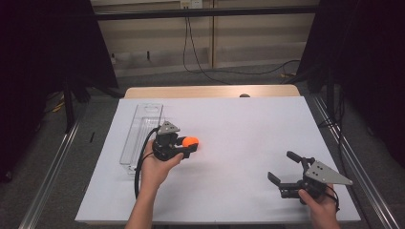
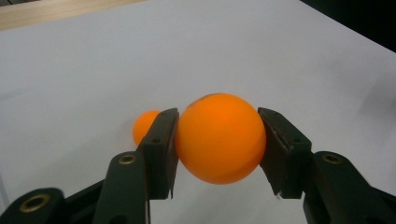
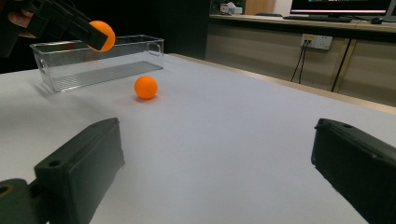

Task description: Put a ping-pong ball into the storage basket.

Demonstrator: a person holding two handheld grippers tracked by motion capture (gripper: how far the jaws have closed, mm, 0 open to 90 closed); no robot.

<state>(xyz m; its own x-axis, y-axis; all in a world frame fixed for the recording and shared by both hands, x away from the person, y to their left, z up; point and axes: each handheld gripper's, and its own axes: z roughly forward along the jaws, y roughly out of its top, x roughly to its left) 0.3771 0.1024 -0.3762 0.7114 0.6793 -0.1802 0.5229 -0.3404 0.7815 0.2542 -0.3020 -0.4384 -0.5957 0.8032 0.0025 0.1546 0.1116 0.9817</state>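
The left tongs (image 1: 189, 144) pinch an orange ball (image 2: 218, 137) between their two black jaws, one jaw pressed on each side of it. In the right gripper view this ball (image 3: 103, 33) is carried above the surface, in front of the near upper edge of a clear plastic box (image 3: 93, 65). In the high view the held ball (image 1: 191, 141) sits just to the right of the box (image 1: 138, 136), which lies lengthwise on the white surface (image 1: 239, 143).

A second orange ball (image 3: 145, 87) rests on the surface beside the box, apart from the tongs; in the left gripper view it (image 2: 144, 126) peeks out behind the left jaw, lower and farther off than the held one.

The right tongs (image 1: 284, 168) are near the front right corner of the surface, jaws spread wide with nothing between them, well apart from both balls.
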